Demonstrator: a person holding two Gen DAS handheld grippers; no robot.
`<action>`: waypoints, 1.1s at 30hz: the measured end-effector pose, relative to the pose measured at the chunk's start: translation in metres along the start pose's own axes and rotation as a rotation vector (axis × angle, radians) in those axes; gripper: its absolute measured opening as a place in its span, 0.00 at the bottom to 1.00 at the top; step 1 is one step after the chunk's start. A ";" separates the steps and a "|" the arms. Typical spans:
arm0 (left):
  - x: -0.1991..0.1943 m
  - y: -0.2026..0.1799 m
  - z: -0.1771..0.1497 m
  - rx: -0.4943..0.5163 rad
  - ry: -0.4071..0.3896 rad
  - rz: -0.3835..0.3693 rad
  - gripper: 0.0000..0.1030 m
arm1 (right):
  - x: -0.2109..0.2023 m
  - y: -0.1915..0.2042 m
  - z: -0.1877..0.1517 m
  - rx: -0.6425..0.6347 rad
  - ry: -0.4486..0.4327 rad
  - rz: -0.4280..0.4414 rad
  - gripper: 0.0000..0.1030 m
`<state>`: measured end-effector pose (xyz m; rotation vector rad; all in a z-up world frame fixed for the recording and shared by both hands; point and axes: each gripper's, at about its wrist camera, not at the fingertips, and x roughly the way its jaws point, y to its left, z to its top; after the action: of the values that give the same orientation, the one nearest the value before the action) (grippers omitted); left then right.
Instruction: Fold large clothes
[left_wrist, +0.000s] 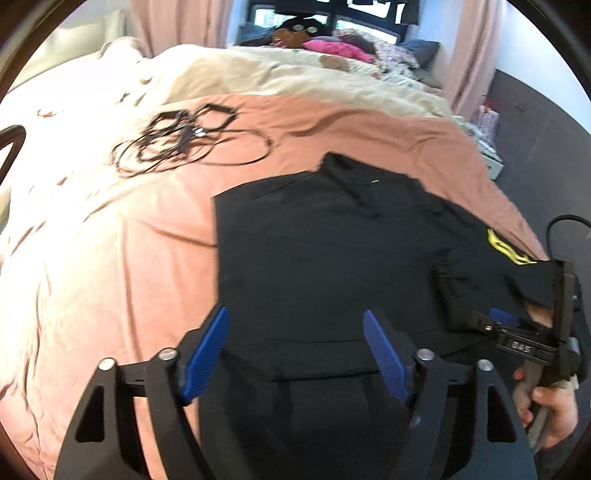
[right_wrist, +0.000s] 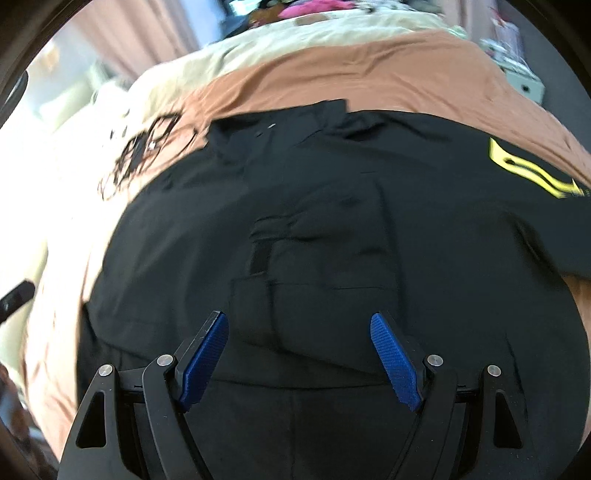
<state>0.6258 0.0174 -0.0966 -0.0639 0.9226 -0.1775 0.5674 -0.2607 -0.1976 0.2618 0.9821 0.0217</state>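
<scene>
- The bed (left_wrist: 110, 258) fills both views, covered by a pinkish-brown sheet (left_wrist: 351, 122) with a cream duvet (left_wrist: 258, 70) bunched toward the far end.
- The black garment (left_wrist: 325, 251) lies spread on the sheet on the near right part of the bed (it carries a yellow printed mark (left_wrist: 506, 249) toward its right side); a collar or placket sits at its far edge, and its left edge runs straight.
- The left gripper (left_wrist: 295, 354) hangs over the garment's near left part, its blue-padded fingers (left_wrist: 207, 354) spread wide with nothing between them.
- The right gripper (right_wrist: 299, 354) hovers over the garment's middle, jaws likewise spread apart and empty; the left view shows it at the right edge, held by a hand (left_wrist: 550, 410).
- A tangle of black cables (left_wrist: 184, 140) lies on the sheet, well apart from the garment, to its far left.
</scene>
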 end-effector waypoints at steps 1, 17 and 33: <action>0.004 0.007 -0.003 -0.015 0.009 0.010 0.63 | 0.003 0.004 -0.001 -0.022 0.007 -0.011 0.78; 0.058 0.041 -0.043 -0.055 0.143 0.129 0.34 | 0.011 -0.010 -0.001 -0.191 0.007 -0.372 0.80; 0.071 0.047 -0.043 -0.138 0.130 0.201 0.33 | -0.056 -0.186 -0.014 0.368 -0.031 -0.024 0.47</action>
<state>0.6393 0.0521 -0.1852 -0.0875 1.0635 0.0700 0.5064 -0.4452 -0.2014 0.5857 0.9548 -0.1863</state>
